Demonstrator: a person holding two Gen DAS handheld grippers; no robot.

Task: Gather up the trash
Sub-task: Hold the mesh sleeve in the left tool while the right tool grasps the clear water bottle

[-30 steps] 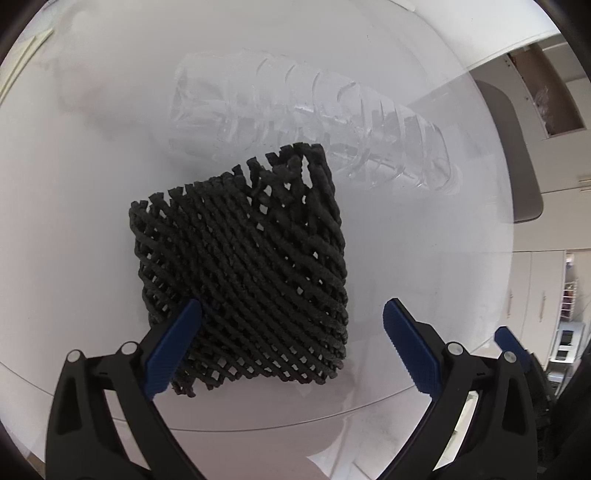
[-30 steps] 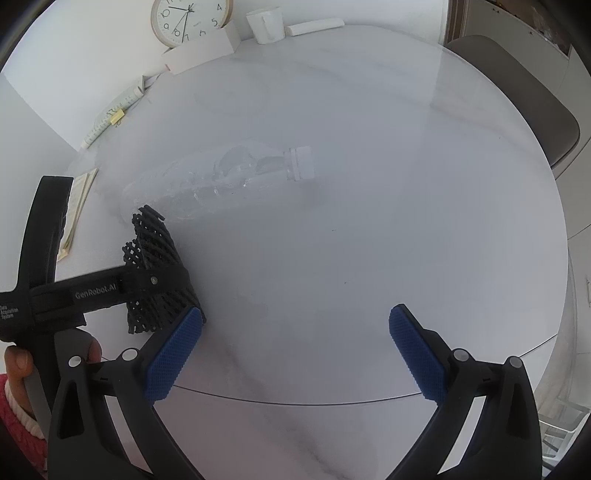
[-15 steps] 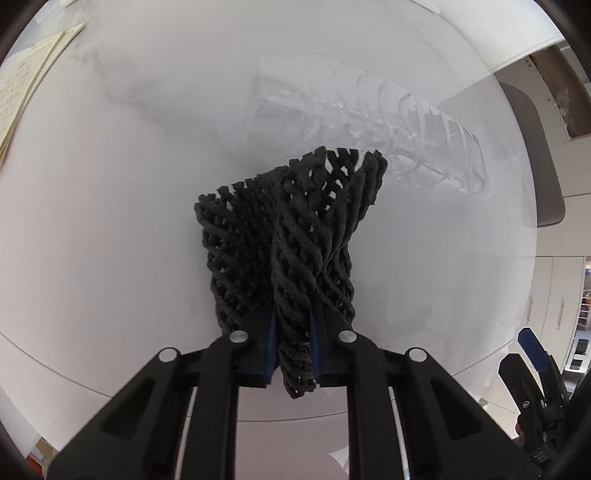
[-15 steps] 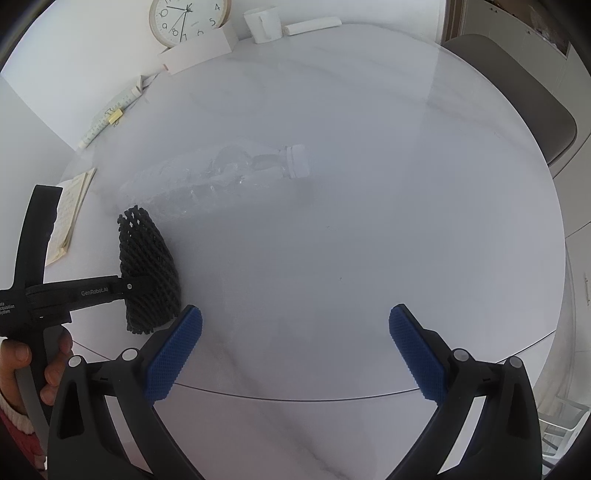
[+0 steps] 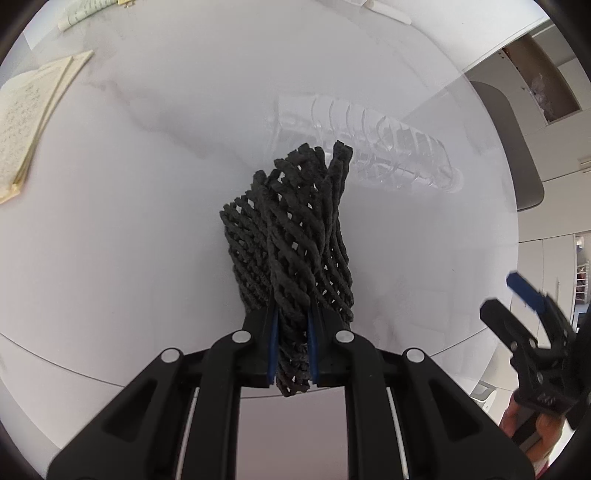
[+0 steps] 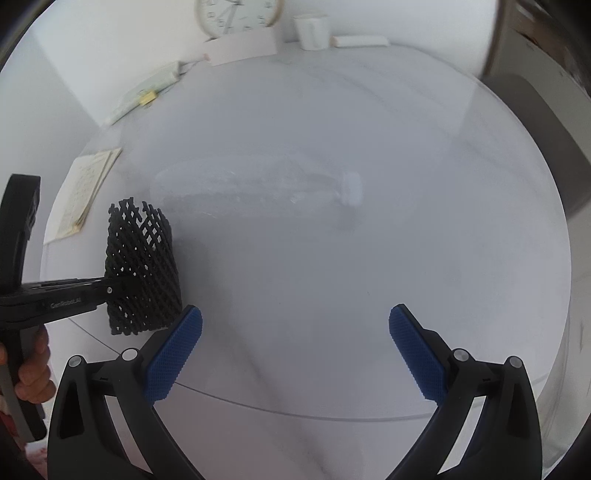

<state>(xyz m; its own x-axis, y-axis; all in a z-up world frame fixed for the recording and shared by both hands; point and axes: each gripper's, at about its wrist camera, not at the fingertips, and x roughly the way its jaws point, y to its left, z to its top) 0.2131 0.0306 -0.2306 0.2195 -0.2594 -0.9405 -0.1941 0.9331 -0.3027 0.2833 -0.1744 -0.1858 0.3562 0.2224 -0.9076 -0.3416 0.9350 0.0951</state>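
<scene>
1. We see a round white marble-look table (image 6: 369, 258) with a pale wall behind it; a chair (image 6: 535, 147) stands at its far right rim.
2. Taking the clear plastic bottle (image 5: 369, 147) as our landmark: it lies on its side near the table's middle, its white cap (image 6: 351, 188) pointing right in the right wrist view.
3. Beyond the bottle, at the table's far edge, stand a clock (image 6: 236, 14), a white cup (image 6: 312, 31) and a folded card (image 6: 243, 48).
4. Left of the bottle lies a stack of written papers (image 5: 26, 122).
5. Our left gripper (image 5: 291, 347) points steeply down, its jaws clamped tight on the black foam net sleeve (image 5: 295, 251), which is squeezed between the blue pads and stands up just in front of the bottle.
6. Our right gripper (image 6: 295, 347) hangs nearer us than the bottle, jaws spread wide with nothing between them.
7. A hand (image 6: 33, 373) grips the left tool's handle.
</scene>
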